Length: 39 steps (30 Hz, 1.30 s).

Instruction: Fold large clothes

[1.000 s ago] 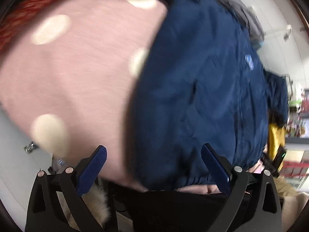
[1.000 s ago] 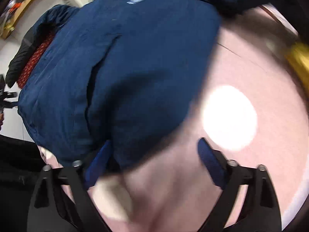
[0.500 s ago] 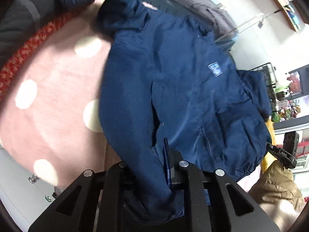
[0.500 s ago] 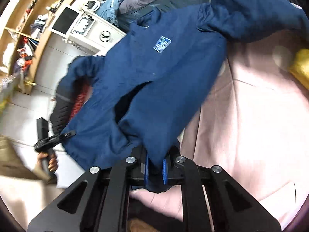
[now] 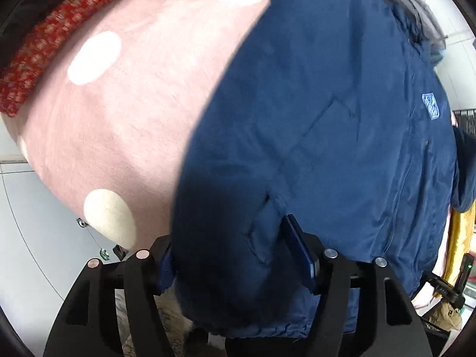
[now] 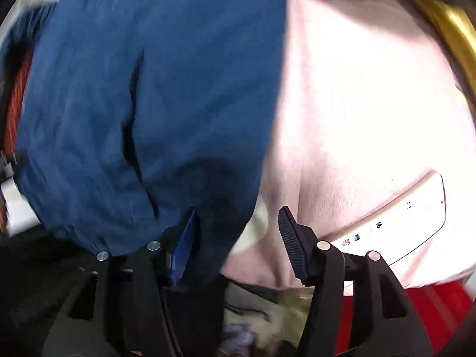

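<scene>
The jacket (image 5: 312, 119) lies spread on the pink blanket (image 5: 125, 113), its hem at the near edge under both tools. The left gripper (image 5: 238, 255) has just been opening: its jaws stand parted, with the hem corner bulging between them; whether the left pad, hidden behind the cloth, is pressing cannot be told. The right gripper (image 6: 238, 238) has likewise just been opening; its jaws are released, the jacket's (image 6: 142, 104) edge lying loose beside the left pad and bare blanket (image 6: 357, 119) showing before the right one.

The step in hand is judged to be letting the hem go after it was laid down. It is best done by parting the jaws fully before lifting, so that no cloth is dragged and the lie is kept flat.

Only the left view shows the chest logo (image 5: 430, 105), the white dots (image 5: 94, 57) and the red knit (image 5: 35, 59). Only the right view shows a white device (image 6: 416, 223) on the blanket.
</scene>
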Available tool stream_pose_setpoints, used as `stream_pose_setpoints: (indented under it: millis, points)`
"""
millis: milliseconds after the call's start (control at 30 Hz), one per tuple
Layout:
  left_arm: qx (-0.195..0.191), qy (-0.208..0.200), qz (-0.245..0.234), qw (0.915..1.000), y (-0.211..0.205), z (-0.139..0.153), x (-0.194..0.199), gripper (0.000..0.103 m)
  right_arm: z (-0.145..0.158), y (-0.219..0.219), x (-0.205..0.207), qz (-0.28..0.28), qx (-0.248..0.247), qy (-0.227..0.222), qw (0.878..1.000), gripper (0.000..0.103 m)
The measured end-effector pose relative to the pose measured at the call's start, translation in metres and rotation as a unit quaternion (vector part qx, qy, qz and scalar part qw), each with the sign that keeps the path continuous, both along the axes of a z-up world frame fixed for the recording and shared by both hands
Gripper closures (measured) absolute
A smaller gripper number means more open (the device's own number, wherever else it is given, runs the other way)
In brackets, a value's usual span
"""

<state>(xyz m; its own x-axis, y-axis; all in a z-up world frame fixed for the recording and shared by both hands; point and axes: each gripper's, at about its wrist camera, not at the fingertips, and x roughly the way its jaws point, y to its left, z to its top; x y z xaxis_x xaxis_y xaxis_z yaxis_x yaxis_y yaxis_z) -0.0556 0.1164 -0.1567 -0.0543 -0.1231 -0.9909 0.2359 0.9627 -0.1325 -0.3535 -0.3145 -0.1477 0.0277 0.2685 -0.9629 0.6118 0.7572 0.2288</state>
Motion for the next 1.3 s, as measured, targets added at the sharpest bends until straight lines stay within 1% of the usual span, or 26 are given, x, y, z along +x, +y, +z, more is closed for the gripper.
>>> stream_pose_setpoints:
  millis: [33,100,133,167,200,233,300,333,367,433,500,533,567,600,667,733,833,900,967,1000,1033,1100,1133,1167,1233,1300]
  points:
    - [0.002,-0.019,0.004,0.9998,0.002,0.009,0.003,0.029,0.013,-0.003,0.003,-0.009,-0.014,-0.019,1.0,0.047]
    - [0.003,-0.08,0.007,0.9967,0.002,0.037,0.012,0.021,0.044,-0.004,0.016,0.014,-0.069,-0.059,0.996,0.046]
    - [-0.005,-0.1,0.004,0.995,0.0,0.047,0.017,0.021,0.058,-0.001,0.024,0.036,-0.099,-0.08,0.991,0.04]
    - [-0.017,-0.112,-0.007,0.9935,-0.007,0.056,0.021,0.021,0.069,0.004,0.033,0.062,-0.122,-0.102,0.985,0.032]
    - [-0.029,-0.115,-0.024,0.9926,-0.019,0.061,0.023,0.021,0.078,0.012,0.045,0.091,-0.132,-0.122,0.98,0.027]
    - [-0.036,-0.116,-0.047,0.9915,-0.035,0.063,0.022,0.02,0.08,0.021,0.06,0.12,-0.128,-0.133,0.975,0.022]
    - [-0.041,-0.116,-0.088,0.9885,-0.058,0.057,0.015,0.018,0.07,0.043,0.086,0.174,-0.109,-0.126,0.971,0.022]
    - [-0.042,-0.109,-0.123,0.9856,-0.081,0.049,0.005,0.018,0.066,0.052,0.091,0.191,-0.109,-0.118,0.968,0.022]
    - [-0.042,-0.104,-0.142,0.9835,-0.084,0.042,-0.007,0.017,0.053,0.067,0.102,0.225,-0.112,-0.103,0.963,0.022]
    - [-0.038,-0.089,-0.167,0.9812,-0.099,0.02,-0.019,0.016,0.035,0.083,0.113,0.262,-0.12,-0.075,0.955,0.022]
    - [-0.018,-0.041,-0.177,0.9833,-0.114,-0.013,-0.037,0.015,0.006,0.097,0.122,0.286,-0.113,-0.042,0.951,0.022]
    - [-0.002,-0.028,-0.181,0.9831,-0.119,-0.027,-0.045,0.014,-0.004,0.102,0.125,0.292,-0.115,-0.032,0.949,0.022]
    - [0.022,-0.029,-0.192,0.9806,-0.126,-0.041,-0.052,0.012,-0.018,0.105,0.126,0.299,-0.121,-0.019,0.946,0.021]
    - [0.035,-0.036,-0.207,0.977,-0.131,-0.05,-0.058,0.005,-0.031,0.107,0.126,0.302,-0.124,-0.005,0.945,0.018]
    - [0.059,-0.07,-0.236,0.9675,-0.141,-0.061,-0.069,0.005,-0.04,0.107,0.128,0.293,-0.13,-0.002,0.947,0.009]
    - [0.06,-0.078,-0.224,0.9695,-0.143,-0.062,-0.07,0.005,-0.043,0.105,0.132,0.29,-0.141,0.012,0.947,0.006]
    - [0.041,-0.074,-0.215,0.973,-0.139,-0.063,-0.069,0.005,-0.045,0.103,0.135,0.286,-0.13,0.014,0.949,0.006]
    - [0.043,-0.073,-0.216,0.9727,-0.139,-0.063,-0.069,0.005,-0.043,0.101,0.136,0.286,-0.131,0.015,0.949,0.006]
    - [0.048,-0.069,-0.216,0.9728,-0.138,-0.062,-0.069,0.005,-0.033,0.094,0.136,0.283,-0.134,0.005,0.95,0.006]
    - [0.05,-0.067,-0.216,0.9728,-0.14,-0.062,-0.068,0.005,-0.022,0.104,0.14,0.274,-0.136,-0.008,0.952,0.006]
    - [0.052,-0.062,-0.216,0.973,-0.142,-0.062,-0.067,0.005,-0.012,0.099,0.137,0.258,-0.133,-0.025,0.957,0.006]
    - [0.053,-0.055,-0.205,0.9758,-0.147,-0.057,-0.061,0.006,0.006,0.072,0.127,0.202,-0.115,-0.06,0.971,0.006]
    - [0.048,-0.056,-0.195,0.9779,-0.148,-0.053,-0.056,0.006,0.014,0.059,0.124,0.176,-0.111,-0.073,0.975,0.006]
    - [0.041,-0.062,-0.182,0.9805,-0.147,-0.047,-0.051,0.006,0.028,0.037,0.119,0.136,-0.111,-0.097,0.98,0.006]
    - [0.024,-0.078,-0.147,0.9857,-0.141,-0.034,-0.042,0.006,0.048,-0.002,0.11,0.078,-0.115,-0.13,0.982,0.006]
    - [0.012,-0.076,-0.12,0.9897,-0.136,-0.028,-0.034,0.006,0.071,-0.05,0.094,0.005,-0.137,-0.16,0.978,0.006]
